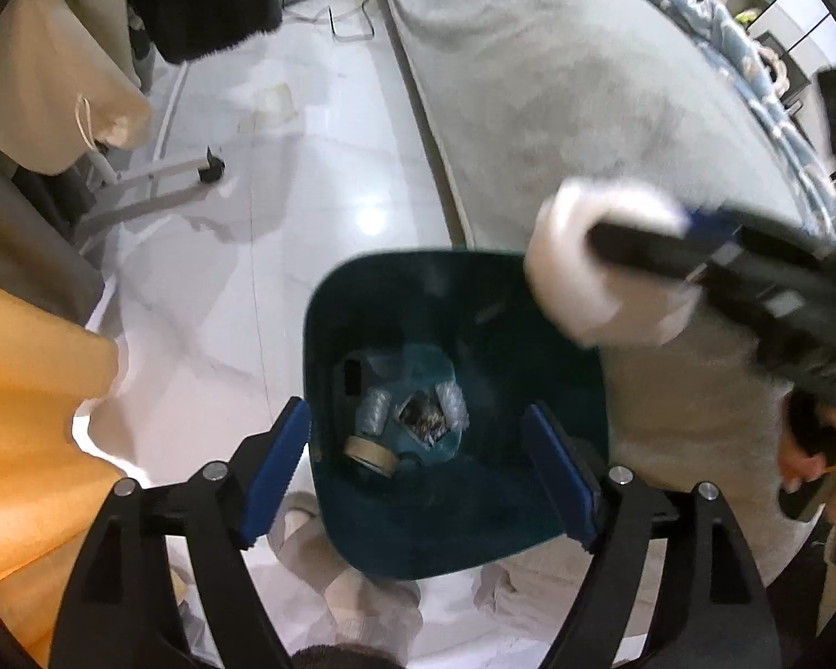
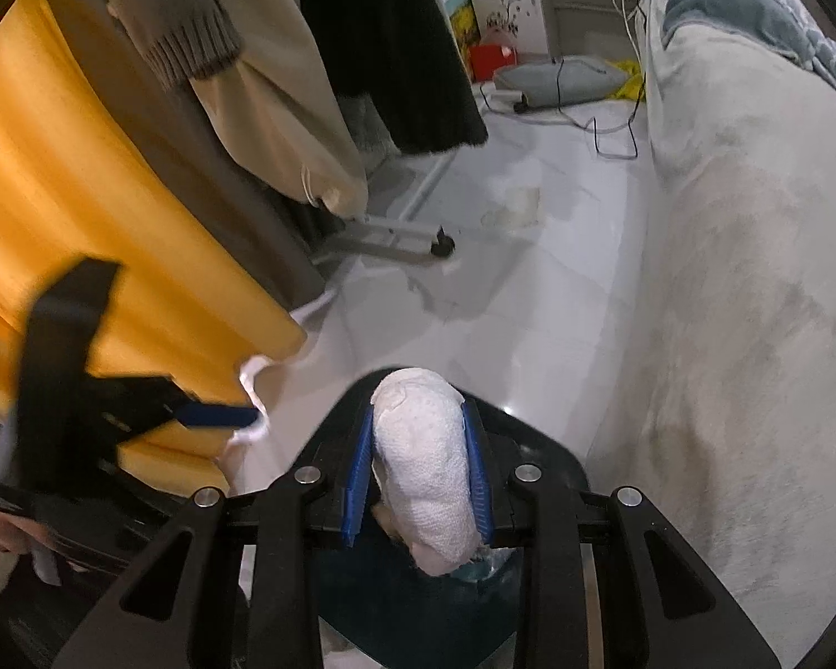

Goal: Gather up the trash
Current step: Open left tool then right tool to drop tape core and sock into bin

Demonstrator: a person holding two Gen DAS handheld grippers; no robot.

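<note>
A dark teal trash bin [image 1: 329,334] stands on the white floor beside the bed. Inside it lie crumpled plastic wrap [image 1: 373,410], a tape roll [image 1: 369,454] and dark scraps. My left gripper [image 1: 418,457] is open and empty, its blue pads either side of the bin's mouth. My right gripper [image 2: 421,457] is shut on a wad of white paper towel [image 2: 426,474] and holds it over the bin's rim [image 2: 552,463]. In the left wrist view the wad [image 1: 602,267] hangs at the bin's far right corner.
A grey-covered bed [image 1: 574,100] runs along the right. Hanging clothes, an orange cloth [image 1: 22,390] and a wheeled rack base [image 1: 156,178] are on the left. Cables [image 2: 613,134] and a crumpled scrap [image 2: 513,206] lie on the floor farther off.
</note>
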